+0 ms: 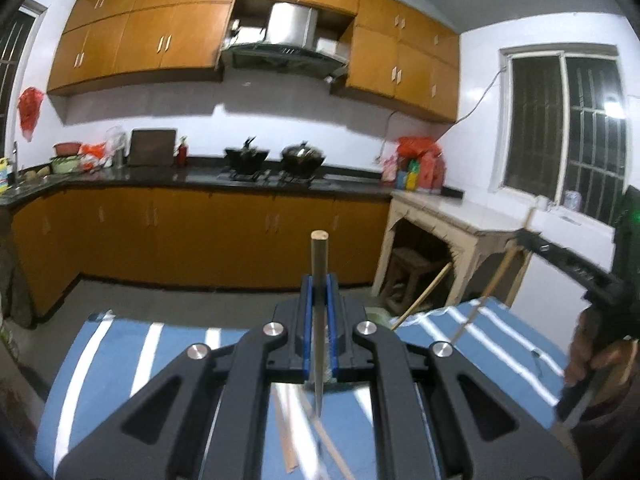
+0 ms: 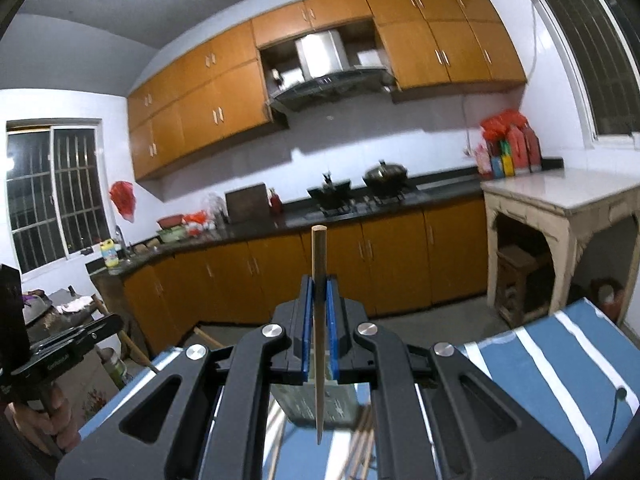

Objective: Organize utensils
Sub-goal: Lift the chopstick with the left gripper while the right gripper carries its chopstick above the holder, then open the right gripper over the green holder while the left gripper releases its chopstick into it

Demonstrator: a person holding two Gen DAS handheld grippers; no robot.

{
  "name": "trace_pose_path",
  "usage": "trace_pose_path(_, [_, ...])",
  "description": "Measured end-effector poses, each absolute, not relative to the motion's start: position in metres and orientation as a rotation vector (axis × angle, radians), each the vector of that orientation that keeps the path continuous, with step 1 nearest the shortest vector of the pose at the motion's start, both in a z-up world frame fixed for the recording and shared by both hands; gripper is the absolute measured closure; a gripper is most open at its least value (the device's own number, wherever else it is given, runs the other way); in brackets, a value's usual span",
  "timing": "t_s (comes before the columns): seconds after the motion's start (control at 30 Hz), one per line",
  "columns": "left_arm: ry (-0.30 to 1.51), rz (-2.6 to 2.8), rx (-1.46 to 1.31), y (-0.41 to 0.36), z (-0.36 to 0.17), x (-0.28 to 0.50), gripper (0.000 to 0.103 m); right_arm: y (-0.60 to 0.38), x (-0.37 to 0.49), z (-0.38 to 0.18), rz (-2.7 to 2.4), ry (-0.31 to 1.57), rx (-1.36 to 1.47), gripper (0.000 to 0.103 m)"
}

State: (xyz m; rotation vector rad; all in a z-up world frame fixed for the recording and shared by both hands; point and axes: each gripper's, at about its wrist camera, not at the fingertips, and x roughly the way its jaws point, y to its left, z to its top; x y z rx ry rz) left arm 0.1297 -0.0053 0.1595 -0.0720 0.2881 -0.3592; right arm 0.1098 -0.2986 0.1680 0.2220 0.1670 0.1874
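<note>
Cabinets (image 1: 168,232): glossy orange-brown doors, flat and rectangular, under a dark polished counter (image 1: 192,178).
Tablecloth (image 1: 120,356): soft blue fabric with white stripes, draped over the table below both grippers.
Left gripper (image 1: 319,304): matte black angular arms, blue pads pressed onto a chopstick.
Right gripper (image 2: 319,304): same black build, blue pads pinching another chopstick.
Left chopstick (image 1: 319,264): slim, round, tapering wood, upright, blunt end on top.
Right chopstick (image 2: 319,264): pale wood, upright, tip pointing down.
Loose chopsticks (image 1: 294,428): thin wooden sticks lying on the cloth beneath the left gripper.
</note>
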Motion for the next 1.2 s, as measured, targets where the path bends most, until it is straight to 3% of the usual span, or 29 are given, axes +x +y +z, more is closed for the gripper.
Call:
trace_pose_path(0.4, [0.125,-0.304,-0.091,-0.059,0.206,0.171,0.095,-0.276,0.151,0.188,0.137,0.027,0.185,0.095])
trace_pose_path(1.2, [0.29,-0.264,-0.122,-0.062,0.138,0.254,0.095,-0.26,0.212,0.12,0.127,0.199,0.212,0.095])
